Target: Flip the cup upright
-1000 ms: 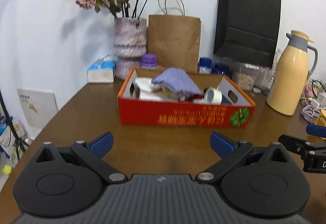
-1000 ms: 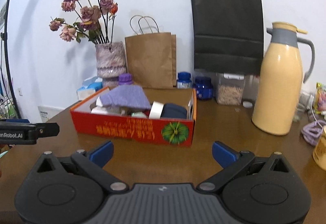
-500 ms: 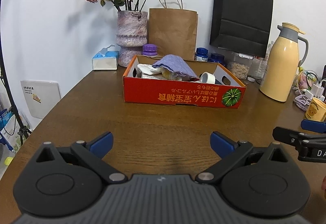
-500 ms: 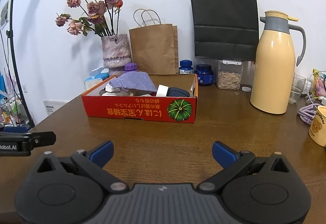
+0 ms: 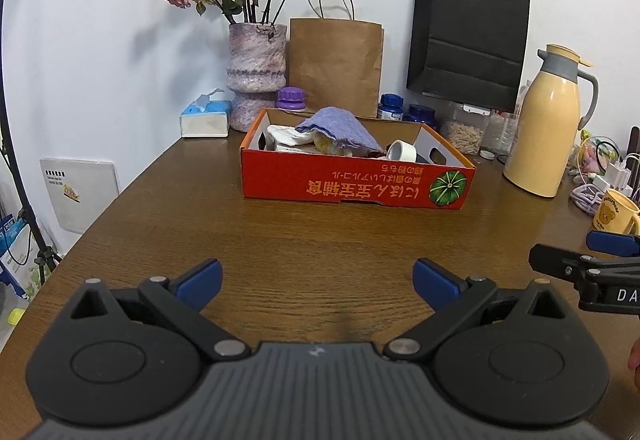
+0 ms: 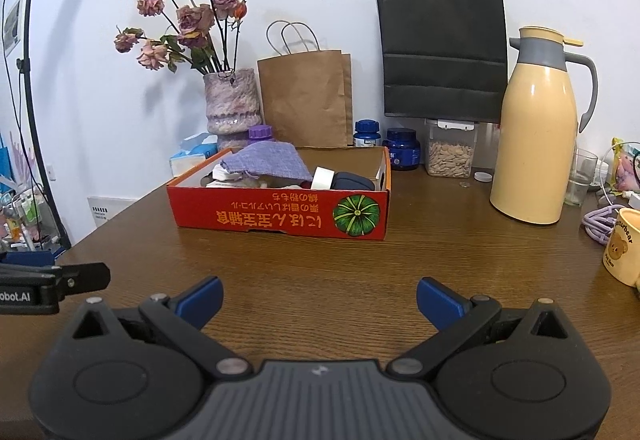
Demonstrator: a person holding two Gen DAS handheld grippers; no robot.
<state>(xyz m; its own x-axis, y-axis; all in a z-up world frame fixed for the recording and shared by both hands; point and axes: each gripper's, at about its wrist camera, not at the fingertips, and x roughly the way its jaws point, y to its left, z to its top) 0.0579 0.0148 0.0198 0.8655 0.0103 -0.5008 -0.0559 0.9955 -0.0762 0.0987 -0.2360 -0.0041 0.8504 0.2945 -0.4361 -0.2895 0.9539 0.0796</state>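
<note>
over the bare table (image 5: 312, 248), left tongs (image 5: 316, 278) and right tongs (image 6: 318, 298) gape wide, empty; yellow cup (image 6: 624, 246) upright.

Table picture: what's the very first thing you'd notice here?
Probably the bright red box with a green pumpkin picture, sitting mid-table and stuffed with a purple cloth. Next, the tall cream-yellow flask on the right and the dried roses in a vase on the left. A yellow bear mug peeks in at the right edge.
</note>
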